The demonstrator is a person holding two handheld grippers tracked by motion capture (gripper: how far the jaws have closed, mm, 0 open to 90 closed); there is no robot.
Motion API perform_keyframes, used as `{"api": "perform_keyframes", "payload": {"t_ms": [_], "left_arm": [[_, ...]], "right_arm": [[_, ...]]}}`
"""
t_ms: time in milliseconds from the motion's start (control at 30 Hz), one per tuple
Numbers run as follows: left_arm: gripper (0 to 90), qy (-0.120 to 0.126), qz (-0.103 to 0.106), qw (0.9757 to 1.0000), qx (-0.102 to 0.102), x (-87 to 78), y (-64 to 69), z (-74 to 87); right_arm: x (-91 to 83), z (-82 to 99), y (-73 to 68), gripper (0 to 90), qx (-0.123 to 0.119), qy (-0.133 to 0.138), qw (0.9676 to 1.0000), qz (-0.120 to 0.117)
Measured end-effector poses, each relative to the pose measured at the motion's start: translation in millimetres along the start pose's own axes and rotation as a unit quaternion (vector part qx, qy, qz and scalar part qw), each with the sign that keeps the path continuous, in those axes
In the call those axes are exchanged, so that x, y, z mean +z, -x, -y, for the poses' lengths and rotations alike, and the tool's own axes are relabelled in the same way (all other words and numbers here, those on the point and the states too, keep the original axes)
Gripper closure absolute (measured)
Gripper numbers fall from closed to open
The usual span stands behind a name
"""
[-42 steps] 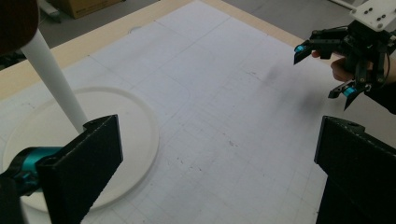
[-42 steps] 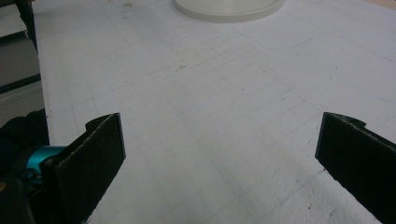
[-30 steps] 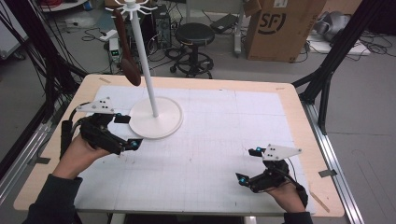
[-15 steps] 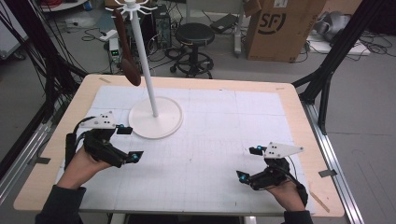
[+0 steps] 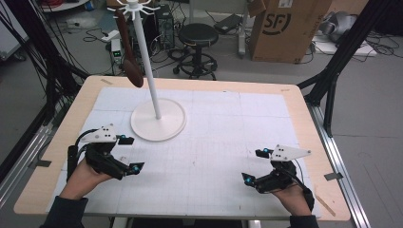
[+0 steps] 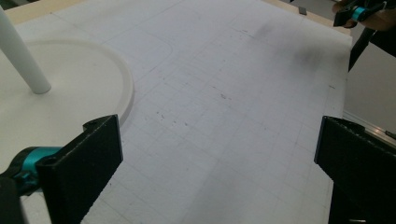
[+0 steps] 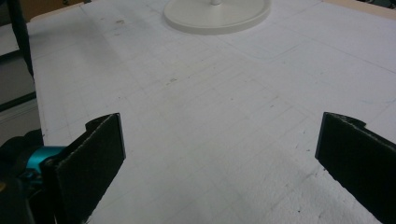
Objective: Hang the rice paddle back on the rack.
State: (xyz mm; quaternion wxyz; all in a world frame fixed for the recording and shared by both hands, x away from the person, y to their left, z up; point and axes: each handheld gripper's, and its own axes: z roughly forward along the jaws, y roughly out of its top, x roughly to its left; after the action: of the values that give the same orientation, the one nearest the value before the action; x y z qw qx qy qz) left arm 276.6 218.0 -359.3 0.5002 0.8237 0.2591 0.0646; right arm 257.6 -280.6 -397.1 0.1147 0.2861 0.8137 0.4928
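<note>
In the high view, the left gripper sits over the near-left part of the tabletop, held in the person's left hand, its jaws spread apart with nothing between them. The right gripper sits over the near-right part, held in the right hand, its jaws likewise wide apart and empty. The two are well apart from each other. A white gridded mat covers most of the wooden tabletop. On its far-left part stands a white rack: a round base with a tall pole rising from it, topped by a ring of hooks. A dark brown spoon hangs from one hook on the pole's left, bowl down, above the mat's far edge. Beyond the tabletop are a black stool and a cardboard box on the floor.

In the left gripper view, the two black jaws stand far apart over the bare mat. The rack's base and pole lie at the left, just beyond the left jaw. The other gripper is at the top right corner.

In the right gripper view, the jaws are equally wide over the mat, with the rack's base far ahead at the top.
</note>
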Motion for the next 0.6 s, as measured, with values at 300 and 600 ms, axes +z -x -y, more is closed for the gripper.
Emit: {"api": "perform_keyframes", "payload": {"t_ms": [300,600], "left_arm": [[1.6,-0.007,0.005,1.0,0.005,7.3,-1.1,4.3],[1.6,0.0,-0.001,1.0,0.004,7.8,-0.9,5.5]], "right_arm": [[-2.2,1.9,1.5,0.3,0.003,-0.001,1.0,0.004],[-2.4,1.0,0.5,0.3,0.001,0.001,1.0,0.003]]}}
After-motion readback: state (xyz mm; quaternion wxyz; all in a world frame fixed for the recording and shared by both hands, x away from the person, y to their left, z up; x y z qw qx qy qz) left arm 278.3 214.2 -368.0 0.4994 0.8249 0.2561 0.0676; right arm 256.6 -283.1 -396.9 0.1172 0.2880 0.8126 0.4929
